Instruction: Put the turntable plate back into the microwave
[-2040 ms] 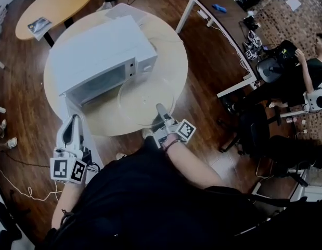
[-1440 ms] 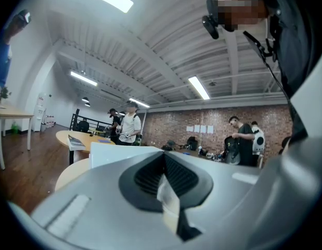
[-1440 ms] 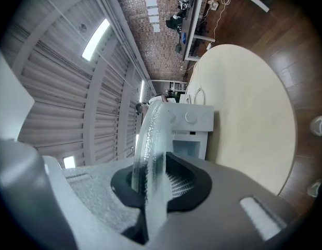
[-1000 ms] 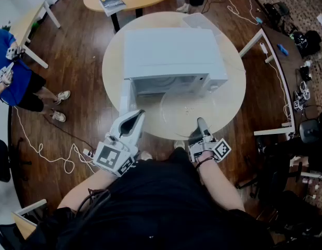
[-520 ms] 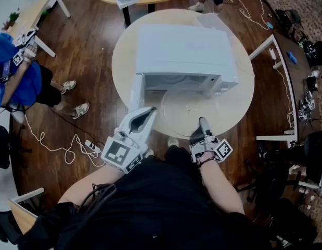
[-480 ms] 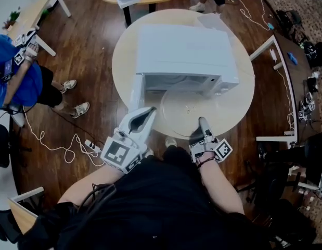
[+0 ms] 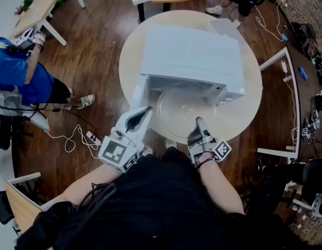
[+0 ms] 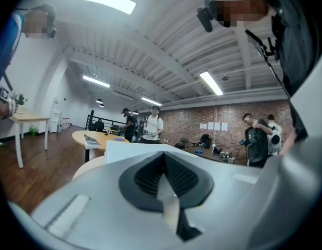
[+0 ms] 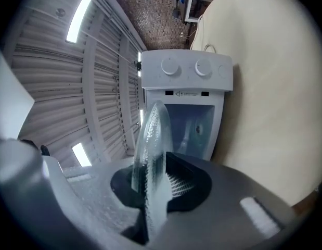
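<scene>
Gripping the clear round glass turntable plate (image 7: 184, 108) by its near rim with the right gripper (image 7: 197, 122), fingers clamped on the glass edge. Held it roughly flat over the round beige table (image 7: 249, 105). Pointed away from the fingers toward the white box microwave (image 7: 189, 53), open cavity (image 9: 194, 129) dead ahead past the plate. Reached the cavity mouth with the far rim; couldn't tell if already inside. Showed the plate edge-on between the fingers in the right gripper view. Found the left gripper (image 7: 143, 111) with fingers pressed together on nothing, beside the open white door (image 7: 138, 90), left of the plate, apart from it. Judged the right hand sole carrier; likely needed a straight level push forward.
</scene>
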